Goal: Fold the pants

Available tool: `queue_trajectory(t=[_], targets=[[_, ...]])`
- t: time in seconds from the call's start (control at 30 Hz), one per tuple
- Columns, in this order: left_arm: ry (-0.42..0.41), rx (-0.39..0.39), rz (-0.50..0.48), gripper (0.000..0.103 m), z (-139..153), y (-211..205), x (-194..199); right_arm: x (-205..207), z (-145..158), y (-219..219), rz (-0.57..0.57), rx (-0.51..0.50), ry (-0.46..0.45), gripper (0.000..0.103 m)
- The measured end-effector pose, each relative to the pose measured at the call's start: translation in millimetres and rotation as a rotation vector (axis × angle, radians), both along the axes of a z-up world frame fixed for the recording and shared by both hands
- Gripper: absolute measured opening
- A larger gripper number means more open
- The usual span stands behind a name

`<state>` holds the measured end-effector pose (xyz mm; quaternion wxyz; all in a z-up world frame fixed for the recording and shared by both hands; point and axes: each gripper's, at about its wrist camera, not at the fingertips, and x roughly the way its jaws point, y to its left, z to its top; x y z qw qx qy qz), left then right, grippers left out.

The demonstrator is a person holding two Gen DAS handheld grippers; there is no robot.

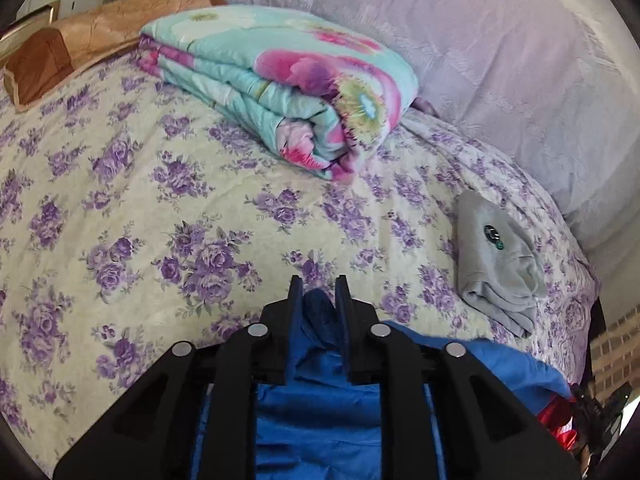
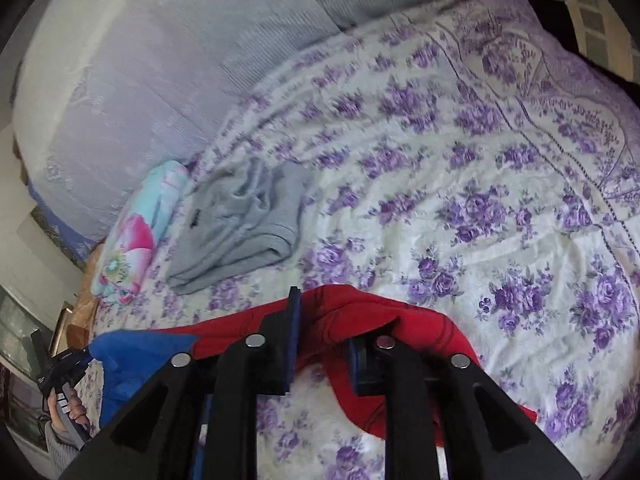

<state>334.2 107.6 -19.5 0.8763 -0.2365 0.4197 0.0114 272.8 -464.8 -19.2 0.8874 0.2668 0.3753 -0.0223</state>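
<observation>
Bed (image 1: 140,208) fills both views, covered in a cream sheet with purple flower print. Pale lilac headboard cushion (image 1: 500,60) runs along the far edge. Folded quilt (image 1: 280,84), turquoise with pink flowers, lies on the sheet near the cushion; brown pillow (image 1: 80,48) behind it at far left. Folded grey garment (image 1: 496,272) sits on the sheet, well apart from the quilt in the left wrist view, just beside it in the right wrist view.

Pants (image 1: 320,400), blue and red, are stretched between the two grippers at the near edge of the bed, above the sheet. Blue part hangs under the left gripper, red part (image 2: 360,320) drapes across the right gripper.

Left gripper (image 1: 319,292): jaws nearly closed, pinching a bunched fold of blue pants fabric between the pads. Seen also at lower left of the right wrist view, held by a person's hand (image 2: 68,412), blue cloth at its tip.

Right gripper (image 2: 324,344): jaws part open with a clear gap, sheet showing between them. Red fabric lies over the right finger (image 2: 360,364) and behind the left finger; can't tell if the pads press it.
</observation>
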Motion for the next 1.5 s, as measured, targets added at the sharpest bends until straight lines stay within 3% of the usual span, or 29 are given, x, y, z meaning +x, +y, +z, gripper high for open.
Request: queue_trajectory(t=[0.07,0.1,0.13,0.27,0.43,0.57,0.67,0.77,0.93,1.0,1.03,1.13,1.33,1.43,1.47,1.5], targets=[[0.033,0.028,0.028,0.033,-7.4,4.7,-2.5,-2.2,-6.1,6.6,-0.001,0.013,0.008,0.042],[0.034,0.040,0.024,0.054,-8.4,7.5,-8.6,-10.7,-3.9,12.7,0.011,-0.005,-0.021,0.057],[0.022,0.055,0.019,0.069,-7.6,11.6,-17.2,-21.4,0.4,19.4,0.012,-0.051,-0.044,0.063],[0.009,0.117,0.002,0.070,-5.6,31.1,-57.6,-70.3,18.1,33.1,0.036,-0.168,-0.118,0.064],[0.075,0.078,-0.008,0.070,-26.7,53.3,-118.7,-130.2,23.5,37.2,0.018,-0.192,-0.146,0.071],[0.119,0.000,-0.029,0.070,-50.2,54.9,-150.6,-167.1,18.3,39.3,0.001,-0.185,-0.143,0.074],[0.094,0.046,-0.052,0.072,-48.5,40.8,-155.3,-190.6,17.1,42.2,-0.010,-0.196,-0.148,0.075],[0.079,0.006,-0.087,0.072,-45.9,29.3,-153.5,-218.9,20.4,44.7,-0.032,-0.225,-0.161,0.075],[0.115,0.053,-0.124,0.072,-48.8,7.0,-140.6,-256.9,25.6,38.5,-0.065,-0.240,-0.117,0.076],[0.092,0.049,-0.141,0.068,-49.7,3.0,-135.3,-273.1,24.8,35.1,-0.087,-0.237,-0.102,0.076],[0.089,0.054,-0.124,0.055,-51.0,2.9,-132.4,-281.7,23.4,33.4,-0.102,-0.236,-0.093,0.076],[0.063,0.036,-0.093,0.030,-50.9,6.9,-130.5,-306.9,13.2,29.0,-0.144,-0.223,-0.059,0.076],[0.035,-0.036,-0.095,0.024,-44.3,19.6,-136.9,-334.7,-35.7,22.3,-0.179,-0.108,0.052,0.076],[0.026,-0.075,-0.086,0.021,-38.7,26.8,-141.5,-330.3,-57.9,16.9,-0.183,0.007,0.029,0.074],[0.021,-0.086,-0.085,0.021,-35.9,29.4,-143.4,-326.4,-62.1,17.8,-0.180,0.030,0.012,0.073],[0.015,-0.096,-0.082,0.020,-32.1,32.8,-145.9,-319.4,-66.0,17.1,-0.174,0.047,0.003,0.062]])
